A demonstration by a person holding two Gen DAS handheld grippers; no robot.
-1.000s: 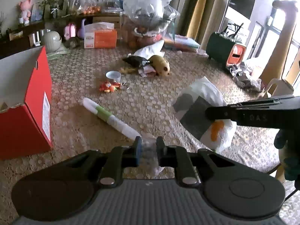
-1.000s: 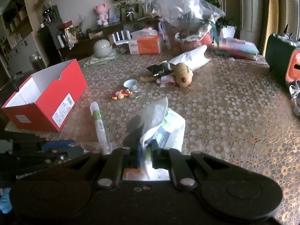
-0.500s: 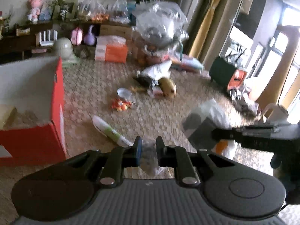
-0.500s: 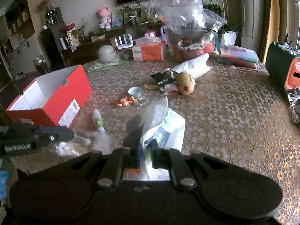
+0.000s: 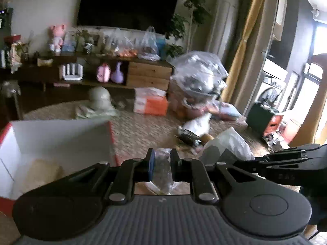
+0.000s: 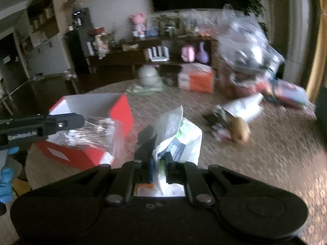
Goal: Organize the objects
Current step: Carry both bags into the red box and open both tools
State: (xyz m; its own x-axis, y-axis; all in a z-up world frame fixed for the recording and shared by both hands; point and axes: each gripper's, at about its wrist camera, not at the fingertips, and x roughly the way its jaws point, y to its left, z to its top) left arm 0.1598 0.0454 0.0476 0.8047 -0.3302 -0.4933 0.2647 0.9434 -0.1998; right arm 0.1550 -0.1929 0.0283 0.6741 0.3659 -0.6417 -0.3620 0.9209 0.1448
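Note:
My left gripper point(image 5: 162, 163) is shut on a crumpled clear plastic bag point(image 5: 163, 171), held up in the air. In the right wrist view the left gripper point(image 6: 78, 121) reaches in from the left, and the clear bag point(image 6: 98, 131) hangs in front of the open red box point(image 6: 120, 114). The red box point(image 5: 111, 140) with its white inside stands just left of my left gripper. My right gripper point(image 6: 159, 163) is shut on a white packet point(image 6: 179, 138) with green and blue print. In the left wrist view the right gripper point(image 5: 245, 162) holds the white packet point(image 5: 233, 143) at the right.
On the patterned tablecloth point(image 6: 265, 153) lie a brown plush toy point(image 6: 241, 130) and dark wrappers point(image 5: 188, 136). An orange tissue box point(image 5: 150, 104), a grey dome point(image 5: 99, 98) and a big clear bag of things point(image 5: 198, 79) stand at the back. A gloved hand point(image 6: 6, 181) shows at far left.
Both grippers have risen and tipped up, each keeping its hold. The clear bag has lifted off the table toward the red box. The green-and-white tube has left view.

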